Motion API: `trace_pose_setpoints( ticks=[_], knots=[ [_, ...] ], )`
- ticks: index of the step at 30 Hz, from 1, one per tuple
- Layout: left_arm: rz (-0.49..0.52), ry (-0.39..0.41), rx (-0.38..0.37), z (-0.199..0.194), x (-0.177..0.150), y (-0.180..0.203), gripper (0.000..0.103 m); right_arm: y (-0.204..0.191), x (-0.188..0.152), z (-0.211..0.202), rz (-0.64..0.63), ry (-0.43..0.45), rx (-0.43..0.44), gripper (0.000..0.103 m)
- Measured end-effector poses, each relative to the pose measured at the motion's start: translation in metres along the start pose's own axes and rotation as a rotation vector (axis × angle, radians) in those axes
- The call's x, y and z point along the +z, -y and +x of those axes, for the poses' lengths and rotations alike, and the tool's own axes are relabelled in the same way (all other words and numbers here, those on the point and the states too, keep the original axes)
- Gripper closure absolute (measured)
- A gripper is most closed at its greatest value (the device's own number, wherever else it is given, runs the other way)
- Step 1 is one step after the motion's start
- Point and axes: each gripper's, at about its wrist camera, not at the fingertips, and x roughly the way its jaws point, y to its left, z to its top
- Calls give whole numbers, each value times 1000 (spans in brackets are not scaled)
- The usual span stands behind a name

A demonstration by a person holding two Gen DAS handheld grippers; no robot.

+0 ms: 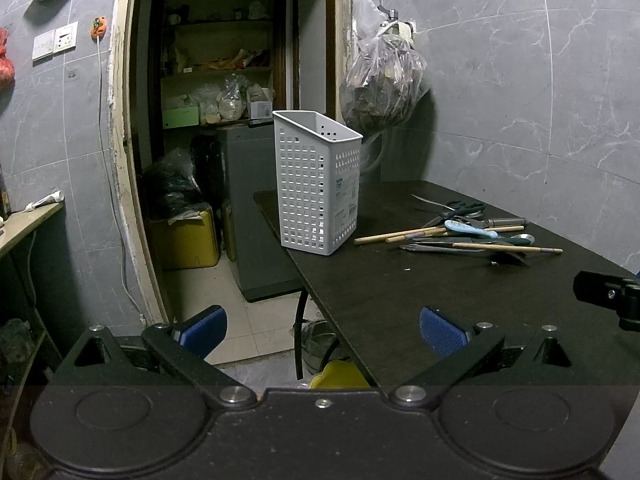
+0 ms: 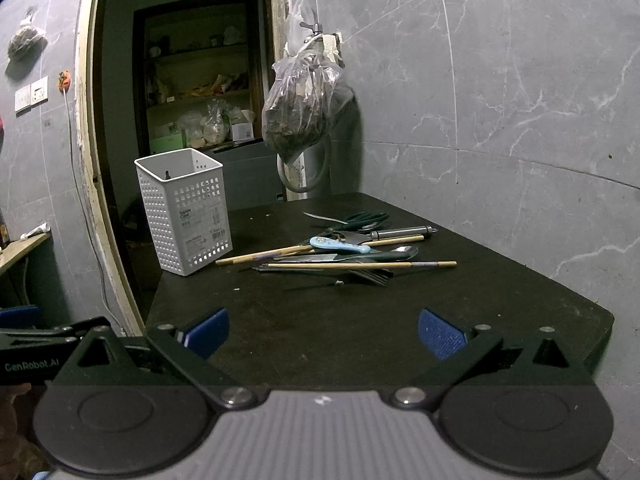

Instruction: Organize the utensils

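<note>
Both spread and empty, left claw and right claw over tabletop; utensils heaped loose beside upright basket, awaiting sorting.

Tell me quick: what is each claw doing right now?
Left claw: open, holding nothing.
Right claw: open, holding nothing.

Upright, empty white perforated plastic basket at ten o'clock on desk; jumbled utensil pile lying flat at two o'clock of it.
</note>
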Motion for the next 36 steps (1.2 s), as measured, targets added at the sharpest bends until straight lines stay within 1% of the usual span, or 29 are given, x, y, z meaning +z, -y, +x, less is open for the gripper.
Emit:
trace_pose_setpoints(
  ticks=[36],
  knots=[
    [-1,-7,-2,0,1,-3,1,2,-2,6,-2,-10,-4,0]
  ],
)
